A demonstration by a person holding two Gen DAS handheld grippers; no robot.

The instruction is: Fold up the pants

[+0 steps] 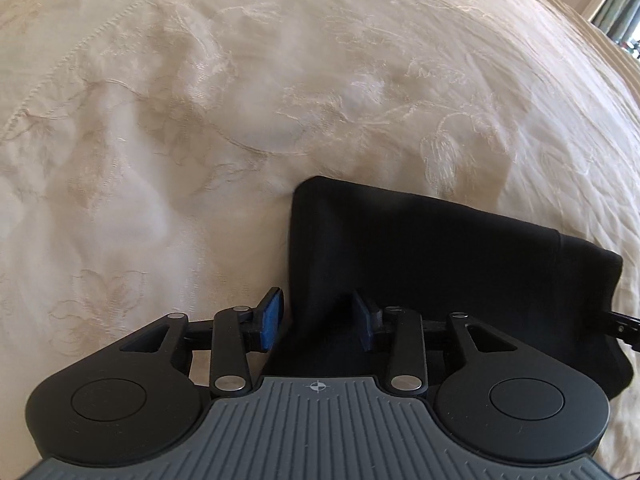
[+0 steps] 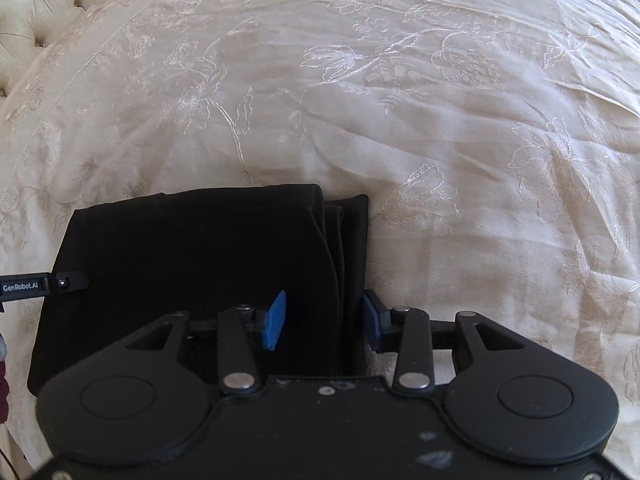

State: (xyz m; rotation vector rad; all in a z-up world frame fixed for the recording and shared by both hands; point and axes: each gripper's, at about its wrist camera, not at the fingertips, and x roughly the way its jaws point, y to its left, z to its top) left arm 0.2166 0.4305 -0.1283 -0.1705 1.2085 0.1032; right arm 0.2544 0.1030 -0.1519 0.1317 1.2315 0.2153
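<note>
Black pants lie folded into a thick rectangle on a cream embroidered bedspread. My left gripper is open, its blue pads straddling the left edge of the pants. In the right wrist view the pants show stacked layers along their right edge. My right gripper is open around that right edge, with cloth between the blue pads. The left gripper's finger shows at the pants' left side.
The bedspread spreads wide beyond the pants. A tufted headboard stands at the far left. A window or curtain shows at the far right past the bed edge.
</note>
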